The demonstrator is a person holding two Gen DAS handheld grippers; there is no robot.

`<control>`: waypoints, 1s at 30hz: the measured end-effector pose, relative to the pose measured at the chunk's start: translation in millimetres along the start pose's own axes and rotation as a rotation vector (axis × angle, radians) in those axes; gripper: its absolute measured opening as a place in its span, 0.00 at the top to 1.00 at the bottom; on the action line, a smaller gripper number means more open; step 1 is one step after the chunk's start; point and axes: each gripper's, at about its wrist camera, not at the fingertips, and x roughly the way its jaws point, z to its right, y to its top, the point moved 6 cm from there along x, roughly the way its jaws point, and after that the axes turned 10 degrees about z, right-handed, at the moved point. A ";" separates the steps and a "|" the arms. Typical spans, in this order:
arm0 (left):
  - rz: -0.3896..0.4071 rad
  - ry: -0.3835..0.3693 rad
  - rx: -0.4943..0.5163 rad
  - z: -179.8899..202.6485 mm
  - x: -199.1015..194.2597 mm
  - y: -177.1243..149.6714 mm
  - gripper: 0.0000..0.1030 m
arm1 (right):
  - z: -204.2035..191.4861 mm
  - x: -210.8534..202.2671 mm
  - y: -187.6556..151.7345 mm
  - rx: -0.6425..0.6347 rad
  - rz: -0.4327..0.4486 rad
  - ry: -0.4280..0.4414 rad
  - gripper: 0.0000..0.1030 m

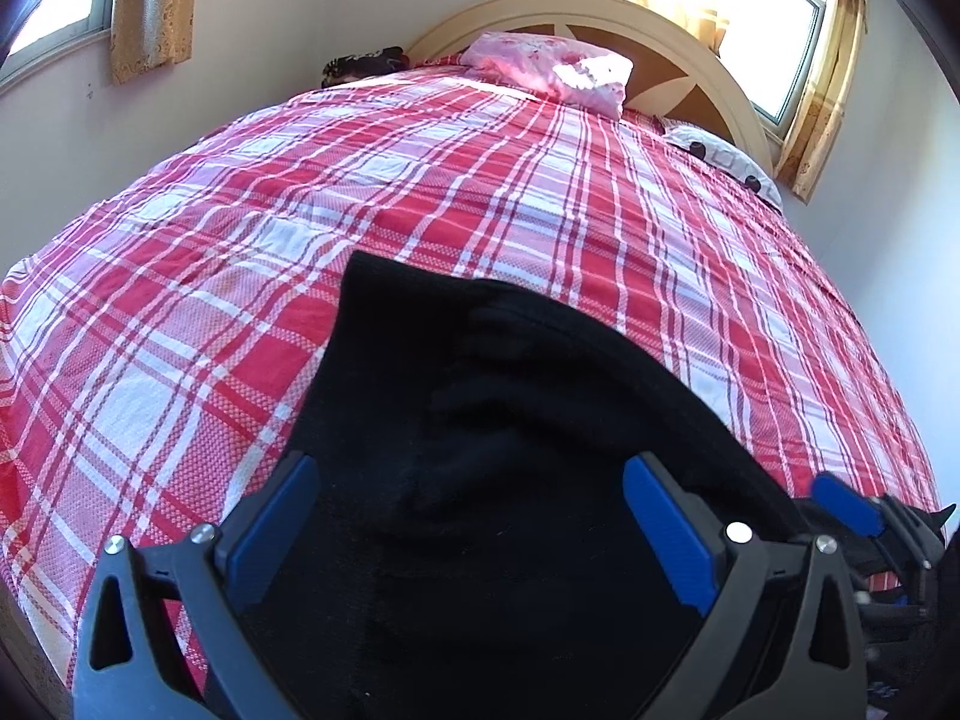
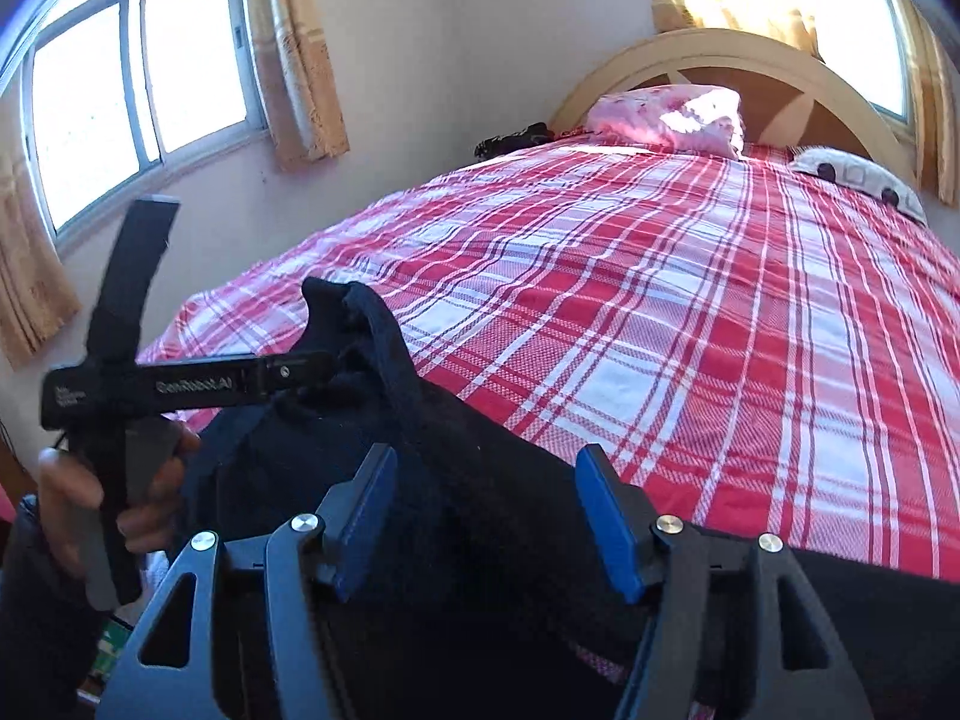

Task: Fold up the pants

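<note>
Presently the black pants [image 1: 480,450] lie bunched on the near edge of the red plaid bedspread [image 1: 420,210]. Left gripper [image 1: 471,474]: blue pads spread wide, fabric lying between them, nothing pinched. Right gripper [image 2: 486,468]: fingers released and apart over the dark cloth, no grasp. The person's left hand [image 2: 114,492] grips its handle at near left. Far end: pink pillow [image 1: 549,69] against the headboard [image 1: 600,12].

Bright daylight, strong fisheye bending at the edges.
Sun glares through the curtained glass windows [image 2: 144,96], washing out the pink floral pillow [image 1: 552,72]; black fabric pants [image 1: 480,420] lose detail.
</note>
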 end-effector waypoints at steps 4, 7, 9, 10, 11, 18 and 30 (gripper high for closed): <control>-0.018 -0.003 -0.001 1.2 3.5 0.4 0.00 | -5.8 37.6 -9.6 -0.067 -0.101 -0.038 0.82; -0.022 -0.014 0.000 2.1 2.0 2.5 0.00 | -10.9 50.0 -20.2 -0.112 -0.136 -0.057 0.92; -0.017 -0.028 -0.010 3.0 -2.1 5.1 0.00 | -18.0 39.6 -21.0 -0.152 -0.096 -0.056 0.92; -0.017 -0.042 -0.020 3.9 -4.8 6.8 0.00 | -24.0 30.9 -20.8 -0.182 -0.073 -0.052 0.92; -0.013 -0.063 -0.034 5.1 -8.8 9.2 0.00 | -32.2 21.2 -21.7 -0.232 -0.050 -0.048 0.92; -0.041 -0.063 -0.031 12.2 -3.4 11.1 0.00 | -82.5 -6.9 -56.4 -0.624 0.004 -0.117 0.92; -0.157 0.094 -0.095 -16.9 33.8 3.2 0.43 | -114.7 -23.2 -93.6 -0.965 0.085 -0.239 0.92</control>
